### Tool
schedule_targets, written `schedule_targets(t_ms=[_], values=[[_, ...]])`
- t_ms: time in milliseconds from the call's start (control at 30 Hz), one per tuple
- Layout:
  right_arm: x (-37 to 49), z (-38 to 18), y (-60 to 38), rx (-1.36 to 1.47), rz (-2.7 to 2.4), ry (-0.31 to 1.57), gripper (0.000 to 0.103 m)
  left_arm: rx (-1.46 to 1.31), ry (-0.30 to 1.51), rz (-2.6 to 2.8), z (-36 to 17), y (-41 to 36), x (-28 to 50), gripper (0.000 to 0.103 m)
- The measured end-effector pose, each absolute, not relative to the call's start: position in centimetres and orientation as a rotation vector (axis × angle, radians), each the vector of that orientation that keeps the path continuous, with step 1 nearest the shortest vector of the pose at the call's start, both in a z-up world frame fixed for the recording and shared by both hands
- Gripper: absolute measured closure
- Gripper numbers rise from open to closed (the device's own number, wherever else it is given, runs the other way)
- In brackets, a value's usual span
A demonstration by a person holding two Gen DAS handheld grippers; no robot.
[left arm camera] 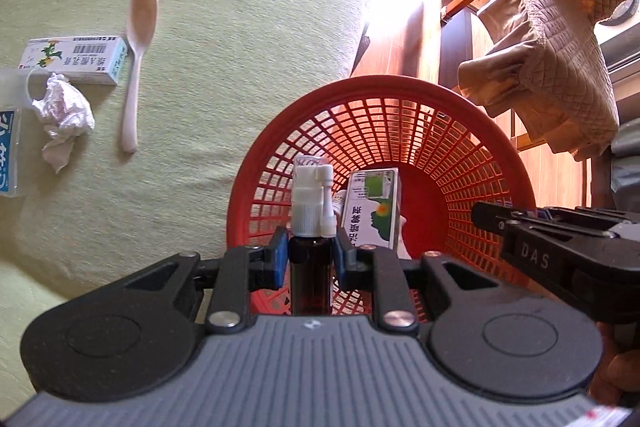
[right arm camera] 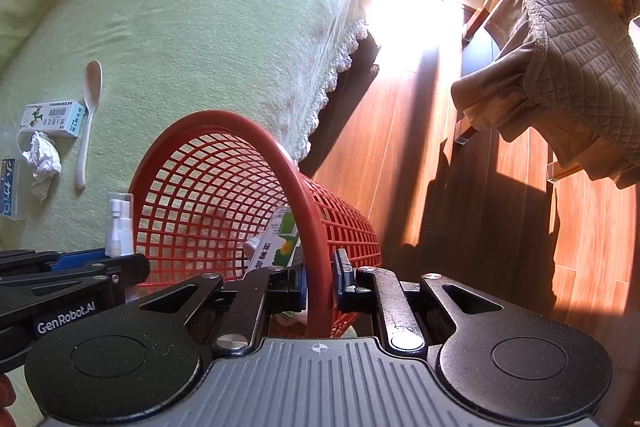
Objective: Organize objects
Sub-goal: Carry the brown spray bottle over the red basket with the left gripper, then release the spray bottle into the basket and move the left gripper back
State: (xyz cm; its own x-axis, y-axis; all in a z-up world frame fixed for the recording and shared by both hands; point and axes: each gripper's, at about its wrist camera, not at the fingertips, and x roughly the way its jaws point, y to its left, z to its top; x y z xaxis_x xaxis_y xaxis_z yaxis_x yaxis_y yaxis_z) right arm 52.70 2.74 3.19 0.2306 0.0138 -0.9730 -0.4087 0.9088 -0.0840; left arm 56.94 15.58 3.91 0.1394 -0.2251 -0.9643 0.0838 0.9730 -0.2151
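Observation:
My left gripper point(left arm camera: 310, 257) is shut on a brown spray bottle point(left arm camera: 310, 275) with a white nozzle cap point(left arm camera: 310, 199), held over the near rim of a red mesh basket point(left arm camera: 384, 95). A green-and-white medicine box point(left arm camera: 374, 205) lies inside the basket. My right gripper point(right arm camera: 320, 285) is shut on the basket's red rim point(right arm camera: 316, 259), one pad inside and one outside. The spray bottle's white cap point(right arm camera: 118, 223) and the left gripper point(right arm camera: 80, 267) show at the left of the right wrist view. The boxed medicine point(right arm camera: 280, 239) shows through the mesh.
On the green bedspread point(left arm camera: 224, 27) lie a pale spoon point(left arm camera: 138, 67), a white-and-blue medicine box point(left arm camera: 76, 61), a crumpled tissue point(left arm camera: 64, 115) and a clear case point(left arm camera: 10, 143). The bed's edge drops to a wood floor point(right arm camera: 500, 207). A quilted brown cover point(right arm camera: 580, 27) hangs at right.

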Motion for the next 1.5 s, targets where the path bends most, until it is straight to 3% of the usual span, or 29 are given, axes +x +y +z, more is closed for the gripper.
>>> schedule_targets(t_ms=[467,800,1267,1500], values=[[53.5,3.2,1.6,-0.313,0.304,1.317,0.094,-0.150,1.457,-0.268,3.2,14.8,56.8,0.078],[55.0,5.0,0.2,-0.221,0.302,1.316,0.095,-0.165,1.460,-0.096,2.7,22.1,54.5,0.078],[62.7,14.0,4.3,-0.018,0.309,1.190,0.095,-0.237,1.307,0.116,6.6,31.4,56.8,0.078],[68.3,13.5,10.2,-0.152,0.379,1.110,0.095,-0.258,1.269,0.159,6.3,31.7,59.3,0.075]])
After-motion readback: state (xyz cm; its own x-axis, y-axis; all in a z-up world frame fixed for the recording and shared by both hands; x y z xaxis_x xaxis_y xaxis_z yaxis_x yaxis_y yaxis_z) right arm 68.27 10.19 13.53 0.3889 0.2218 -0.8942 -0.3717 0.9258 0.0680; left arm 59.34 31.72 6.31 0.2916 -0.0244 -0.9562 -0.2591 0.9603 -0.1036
